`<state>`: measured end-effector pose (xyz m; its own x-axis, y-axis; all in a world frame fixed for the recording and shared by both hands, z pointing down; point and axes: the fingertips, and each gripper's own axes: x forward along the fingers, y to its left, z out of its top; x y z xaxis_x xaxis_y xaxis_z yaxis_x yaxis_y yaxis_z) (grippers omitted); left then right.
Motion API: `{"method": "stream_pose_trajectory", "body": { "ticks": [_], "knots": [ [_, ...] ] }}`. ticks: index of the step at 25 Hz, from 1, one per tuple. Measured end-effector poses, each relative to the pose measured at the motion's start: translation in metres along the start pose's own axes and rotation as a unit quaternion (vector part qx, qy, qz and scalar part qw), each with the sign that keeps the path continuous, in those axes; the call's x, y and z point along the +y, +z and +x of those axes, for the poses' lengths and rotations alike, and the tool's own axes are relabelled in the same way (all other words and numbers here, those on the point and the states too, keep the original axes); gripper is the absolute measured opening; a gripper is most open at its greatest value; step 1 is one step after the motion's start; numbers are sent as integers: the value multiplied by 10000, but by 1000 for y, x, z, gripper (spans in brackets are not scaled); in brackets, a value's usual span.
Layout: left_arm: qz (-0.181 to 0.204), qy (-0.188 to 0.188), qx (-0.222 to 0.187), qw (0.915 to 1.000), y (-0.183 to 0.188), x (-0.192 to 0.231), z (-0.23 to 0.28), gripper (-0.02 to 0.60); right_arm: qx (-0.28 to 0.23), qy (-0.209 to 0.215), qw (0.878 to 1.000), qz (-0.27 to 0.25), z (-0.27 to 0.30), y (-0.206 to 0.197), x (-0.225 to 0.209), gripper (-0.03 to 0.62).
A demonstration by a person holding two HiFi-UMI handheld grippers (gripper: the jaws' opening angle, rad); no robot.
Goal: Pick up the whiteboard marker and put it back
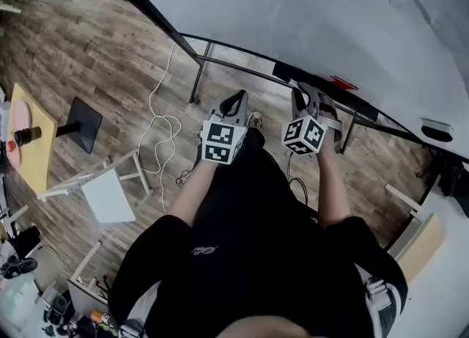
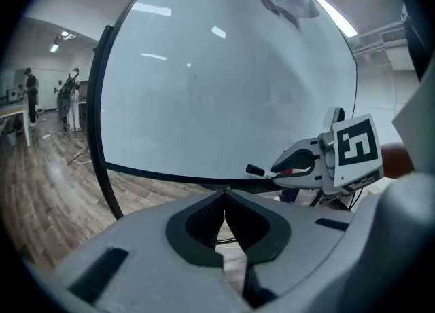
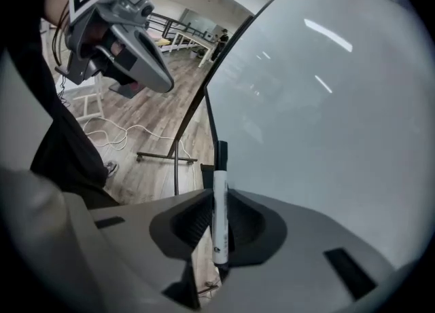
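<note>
The whiteboard marker point(image 3: 219, 223) is being pinched between the jaws of the right gripper point(image 3: 217, 195). Its long axis is lying along the jaws, and the black cap is pointing forward past the tips. The dark edge of the whiteboard point(image 3: 326, 135) is being seen just ahead of the cap, so a short forward move is probably being called for. The left gripper point(image 2: 224, 199) is being held beside, with its jaws pressed together on nothing.
</note>
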<state>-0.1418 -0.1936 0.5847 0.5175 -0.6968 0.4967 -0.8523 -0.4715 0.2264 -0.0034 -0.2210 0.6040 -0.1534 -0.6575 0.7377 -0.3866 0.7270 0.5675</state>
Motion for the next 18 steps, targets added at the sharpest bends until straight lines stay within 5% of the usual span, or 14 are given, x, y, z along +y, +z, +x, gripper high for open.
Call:
{"method": "stream_pose_trajectory", "body": {
  "ticks": [8, 18],
  "knots": [
    [-186, 434, 56, 9989, -6, 5, 3, 7, 153, 594, 9958, -687, 38, -9, 12, 55],
    [-250, 468, 115, 9985, -14, 2, 6, 7, 393, 638, 9934, -869, 49, -25, 18, 55]
  ]
}}
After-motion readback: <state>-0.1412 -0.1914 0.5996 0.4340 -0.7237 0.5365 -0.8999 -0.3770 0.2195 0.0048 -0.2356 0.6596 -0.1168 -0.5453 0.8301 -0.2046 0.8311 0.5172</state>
